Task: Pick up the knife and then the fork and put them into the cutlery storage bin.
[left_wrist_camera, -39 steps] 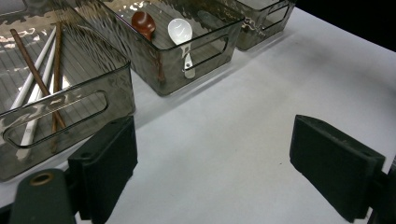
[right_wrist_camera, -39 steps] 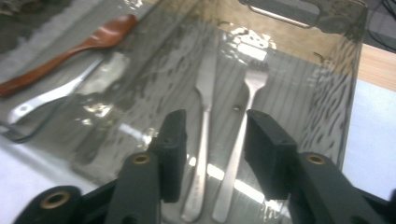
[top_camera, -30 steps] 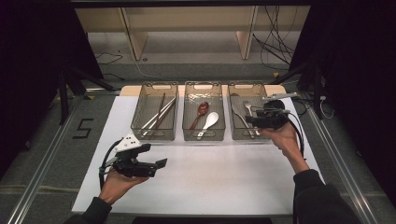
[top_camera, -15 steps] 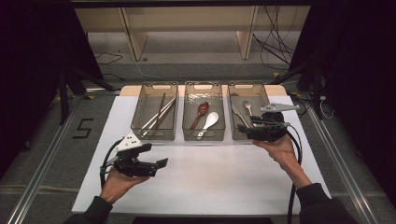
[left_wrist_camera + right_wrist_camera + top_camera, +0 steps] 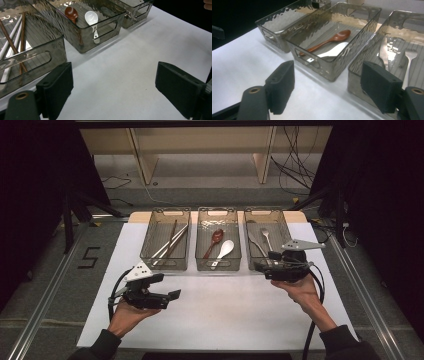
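A: Where do things stand around the middle bin?

B: It holds a brown spoon and a white spoon, side by side. Left of it is the bin with chopsticks; right of it, the right bin with a fork and another flat metal utensil. The right gripper hangs at the near edge of that right bin, jaws spread wide and empty. The left gripper sits well off toward the person from the middle bin, over the bare white sheet, jaws also spread, nothing between them.

A: So what could go wrong?

B: I judge the right gripper is nearest to the fork and its neighbour. In its own view one jaw pad lines up over the right bin's near wall. If it dips from here, a jaw could catch that rim and shove or tip the light bin toward the middle bin.

A: And the utensils themselves?

B: They lie flat and close together on a ribbed floor. A pinch could slide off the thin metal, or grab both at once.
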Action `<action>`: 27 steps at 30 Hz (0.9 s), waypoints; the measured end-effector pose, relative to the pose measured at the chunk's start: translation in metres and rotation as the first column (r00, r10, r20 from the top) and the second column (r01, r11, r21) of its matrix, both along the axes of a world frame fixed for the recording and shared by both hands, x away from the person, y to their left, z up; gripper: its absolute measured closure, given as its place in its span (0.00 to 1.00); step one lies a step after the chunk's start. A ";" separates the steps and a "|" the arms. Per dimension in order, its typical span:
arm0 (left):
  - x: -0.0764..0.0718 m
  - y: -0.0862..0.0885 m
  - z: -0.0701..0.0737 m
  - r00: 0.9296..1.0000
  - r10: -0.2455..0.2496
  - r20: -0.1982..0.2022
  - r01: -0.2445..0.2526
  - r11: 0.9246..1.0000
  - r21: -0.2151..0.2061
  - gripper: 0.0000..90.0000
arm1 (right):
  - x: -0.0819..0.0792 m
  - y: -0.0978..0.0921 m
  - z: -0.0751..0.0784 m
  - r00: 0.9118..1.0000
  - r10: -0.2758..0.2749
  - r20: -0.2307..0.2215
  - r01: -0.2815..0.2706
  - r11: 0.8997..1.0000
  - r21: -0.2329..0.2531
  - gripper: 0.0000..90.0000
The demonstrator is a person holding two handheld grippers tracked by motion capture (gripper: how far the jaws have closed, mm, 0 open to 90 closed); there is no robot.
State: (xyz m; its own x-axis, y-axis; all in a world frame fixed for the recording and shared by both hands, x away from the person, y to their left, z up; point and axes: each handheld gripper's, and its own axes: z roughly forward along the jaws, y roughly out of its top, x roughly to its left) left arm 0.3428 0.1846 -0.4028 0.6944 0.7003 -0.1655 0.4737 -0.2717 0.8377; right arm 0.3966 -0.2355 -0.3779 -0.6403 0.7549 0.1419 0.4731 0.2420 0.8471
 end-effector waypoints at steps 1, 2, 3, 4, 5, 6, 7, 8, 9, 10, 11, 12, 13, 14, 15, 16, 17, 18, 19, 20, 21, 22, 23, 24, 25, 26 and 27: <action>-0.001 0.000 0.000 1.000 0.000 0.003 0.000 1.000 -0.003 0.16 | -0.002 0.000 -0.001 1.000 0.003 0.001 -0.003 1.000 0.001 0.31; -0.002 0.000 0.000 1.000 0.001 0.004 -0.001 1.000 -0.005 0.16 | -0.004 0.001 -0.001 1.000 0.002 0.005 -0.002 1.000 0.002 0.31; -0.003 0.000 0.001 1.000 0.001 0.005 -0.001 1.000 -0.007 0.16 | -0.006 0.001 -0.001 1.000 0.003 0.005 -0.003 1.000 -0.001 0.31; -0.003 0.001 0.001 1.000 -0.002 0.004 0.002 1.000 -0.008 0.16 | -0.008 0.001 0.000 1.000 0.007 0.009 -0.007 1.000 0.000 0.31; -0.003 0.001 0.001 1.000 -0.002 0.003 0.002 1.000 -0.010 0.16 | -0.011 0.001 0.000 1.000 0.011 0.012 -0.011 1.000 0.005 0.30; -0.003 0.001 0.001 1.000 0.002 -0.004 -0.002 1.000 -0.011 0.16 | -0.013 0.001 0.000 1.000 0.013 0.018 -0.013 1.000 0.006 0.30; -0.003 0.001 0.000 1.000 0.002 -0.007 -0.002 1.000 -0.013 0.16 | -0.015 0.000 0.000 1.000 0.010 0.026 -0.011 1.000 0.011 0.30; -0.003 0.002 -0.001 1.000 -0.002 -0.009 0.002 1.000 -0.008 0.16 | -0.017 0.000 0.000 1.000 0.013 0.023 -0.014 1.000 0.015 0.30; -0.003 0.002 -0.001 1.000 -0.002 -0.014 0.002 1.000 -0.009 0.16 | -0.019 0.000 0.000 1.000 0.013 0.020 -0.013 1.000 0.023 0.30; -0.003 0.001 -0.002 1.000 0.000 -0.018 -0.001 1.000 -0.015 0.16 | -0.020 -0.001 -0.001 1.000 0.013 0.024 -0.013 1.000 0.025 0.30; -0.003 0.001 -0.001 1.000 0.000 -0.016 0.000 1.000 -0.016 0.16 | -0.022 -0.002 -0.002 1.000 0.013 0.024 -0.014 0.999 0.029 0.30; -0.004 0.001 0.000 1.000 -0.001 -0.017 0.000 1.000 -0.024 0.16 | -0.023 -0.003 -0.004 1.000 0.012 0.028 -0.013 1.000 0.028 0.30; -0.004 0.001 0.000 1.000 -0.004 -0.018 0.004 1.000 -0.025 0.16 | -0.024 -0.004 -0.005 1.000 0.011 0.026 -0.011 1.000 0.029 0.30; -0.004 0.001 0.000 1.000 -0.007 -0.017 0.007 1.000 -0.020 0.16 | -0.026 -0.005 -0.007 1.000 0.009 0.022 -0.009 0.999 0.031 0.30; -0.004 0.001 -0.001 1.000 -0.006 -0.016 0.006 1.000 -0.019 0.16 | -0.027 -0.005 -0.008 1.000 0.006 0.021 -0.007 0.999 0.032 0.30; -0.004 0.000 -0.001 1.000 -0.005 -0.019 0.005 1.000 -0.021 0.16 | -0.029 -0.006 -0.008 1.000 0.006 0.023 -0.007 0.999 0.034 0.29; -0.004 0.000 -0.001 1.000 -0.007 -0.019 0.006 1.000 -0.019 0.16 | -0.030 -0.007 -0.009 1.000 0.006 0.021 -0.007 0.999 0.041 0.29; -0.004 0.000 -0.001 1.000 -0.008 -0.019 0.007 1.000 -0.017 0.16 | -0.032 -0.008 -0.009 1.000 0.007 0.019 -0.008 0.999 0.053 0.29; -0.005 0.000 -0.001 1.000 -0.006 -0.020 0.006 1.000 -0.021 0.16 | -0.034 -0.009 -0.009 1.000 0.007 0.020 -0.008 0.998 0.060 0.29; -0.005 0.000 -0.001 1.000 -0.006 -0.019 0.006 1.000 -0.021 0.16 | -0.036 -0.009 -0.010 1.000 0.007 0.024 -0.009 0.998 0.064 0.29; -0.005 0.000 -0.001 1.000 -0.007 -0.020 0.007 1.000 -0.021 0.16 | -0.038 -0.010 -0.010 1.000 0.009 0.025 -0.010 0.998 0.064 0.29; -0.005 0.000 -0.002 1.000 -0.007 -0.021 0.007 1.000 -0.024 0.16 | -0.040 -0.010 -0.010 1.000 0.012 0.028 -0.014 0.998 0.068 0.28; -0.006 0.001 -0.002 1.000 -0.009 -0.024 0.009 1.000 -0.028 0.16 | -0.042 -0.010 -0.011 1.000 0.014 0.027 -0.016 0.997 0.073 0.28; -0.006 0.001 -0.002 1.000 -0.011 -0.027 0.010 1.000 -0.027 0.16 | -0.043 -0.010 -0.011 0.999 0.018 0.035 -0.020 0.997 0.072 0.28; -0.006 0.000 -0.003 1.000 -0.013 -0.027 0.012 1.000 -0.029 0.16 | -0.045 -0.009 -0.012 0.999 0.017 0.039 -0.020 0.997 0.072 0.27; -0.007 -0.001 -0.003 1.000 -0.014 -0.026 0.013 0.999 -0.030 0.16 | -0.047 -0.009 -0.012 0.999 0.018 0.041 -0.021 0.997 0.072 0.27; -0.007 -0.001 -0.003 0.999 -0.018 -0.027 0.017 1.000 -0.025 0.16 | -0.050 -0.008 -0.013 0.999 0.019 0.041 -0.022 0.997 0.074 0.27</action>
